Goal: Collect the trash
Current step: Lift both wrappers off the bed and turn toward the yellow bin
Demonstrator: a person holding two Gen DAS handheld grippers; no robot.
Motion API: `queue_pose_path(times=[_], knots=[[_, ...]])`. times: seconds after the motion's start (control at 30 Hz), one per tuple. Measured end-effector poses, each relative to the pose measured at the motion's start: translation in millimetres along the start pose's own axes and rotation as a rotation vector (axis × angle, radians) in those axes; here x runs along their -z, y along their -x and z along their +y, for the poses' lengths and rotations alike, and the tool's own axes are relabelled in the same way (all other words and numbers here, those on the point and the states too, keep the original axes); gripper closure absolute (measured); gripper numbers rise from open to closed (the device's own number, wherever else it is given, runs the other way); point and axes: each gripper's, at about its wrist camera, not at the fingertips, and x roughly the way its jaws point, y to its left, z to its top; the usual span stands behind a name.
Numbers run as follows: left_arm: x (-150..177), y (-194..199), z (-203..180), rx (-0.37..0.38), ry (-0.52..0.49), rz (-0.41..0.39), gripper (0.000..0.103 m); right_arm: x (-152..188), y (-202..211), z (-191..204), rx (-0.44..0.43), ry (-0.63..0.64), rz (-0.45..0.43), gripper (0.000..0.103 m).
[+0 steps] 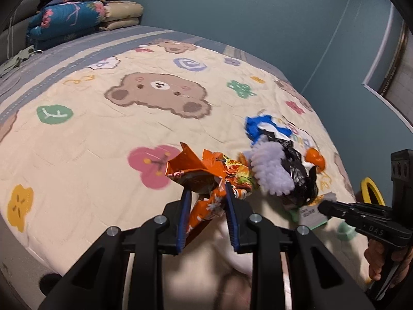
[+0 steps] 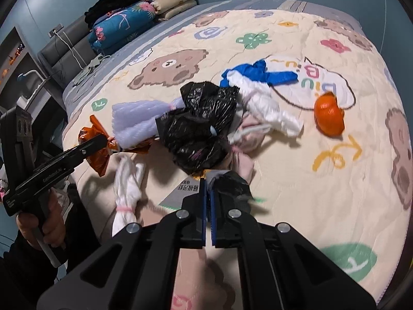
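Observation:
Trash lies in a heap on a bear-print quilt (image 1: 103, 155). My left gripper (image 1: 206, 188) is shut on a crumpled orange snack wrapper (image 1: 204, 170); the right wrist view shows the same gripper (image 2: 102, 139) and wrapper (image 2: 99, 159) at the left. My right gripper (image 2: 207, 180) is shut, pinching what looks like the near edge of a black plastic bag (image 2: 201, 129), above a printed packet (image 2: 187, 190). From the left wrist view the right gripper (image 1: 324, 208) sits at the bag's (image 1: 299, 178) lower end. Beside the bag lies a lilac ridged sheet (image 2: 136, 124).
A blue-and-white bag (image 2: 247, 75), an orange ball-like item (image 2: 330, 117), a knotted white bag (image 2: 129, 188) and a pink bag (image 2: 245, 139) lie on the quilt. Folded blankets (image 1: 64, 23) are stacked at the headboard. The bed's edge runs just below both grippers.

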Motion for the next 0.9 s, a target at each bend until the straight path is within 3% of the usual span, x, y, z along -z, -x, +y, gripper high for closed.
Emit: queue_pose_path(times=[0.53,0.9], knots=[[-69,-42,51,-0.142,0.085,-0.018,0.080,-90,-78,-5,0.064,0.009,-0.008,0.102],[-101,-42,82,-0.188,0.135,-0.068,0.080,-168,-92,-28,0.193,-0.003,-0.122,0.102]])
